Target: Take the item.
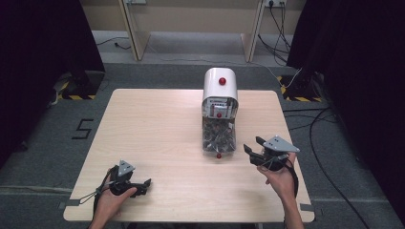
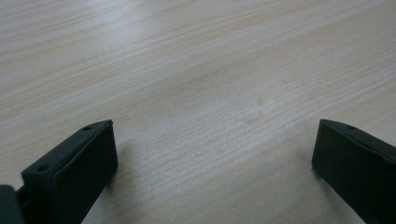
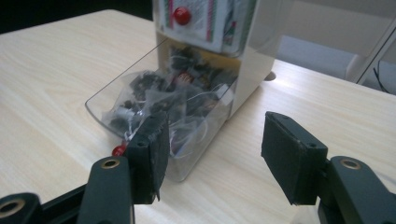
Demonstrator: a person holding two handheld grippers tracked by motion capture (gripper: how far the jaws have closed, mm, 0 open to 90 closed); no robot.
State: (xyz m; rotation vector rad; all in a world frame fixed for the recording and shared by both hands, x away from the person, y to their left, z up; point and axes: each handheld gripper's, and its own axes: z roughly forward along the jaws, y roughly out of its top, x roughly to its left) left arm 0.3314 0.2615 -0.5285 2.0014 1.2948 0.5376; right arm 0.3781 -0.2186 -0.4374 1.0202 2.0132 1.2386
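The clear drawer stands pulled out toward me from the foot of the white dispenser, a little right of the middle of the table. One drawer, and it is packed: a heap of small see-through bags with dark contents and white strings, too tangled for me to count. A small red knob sits on the drawer's front wall at its bottom edge. Above the drawer, the dispenser's front holds a window compartment with printed packets behind it and a second red knob on it; a third red knob sits on the rounded white top. So three red knobs in all, one dispenser.

My right gripper hovers just to the right of the drawer's front, not touching it. Its jaws stand apart with nothing between them; in the right gripper view the drawer's corner lies beyond the left jaw, with only bare table in the gap.

My left gripper rests low near the table's near left corner, well apart from the dispenser. Its jaws are spread wide over bare wood, holding nothing.
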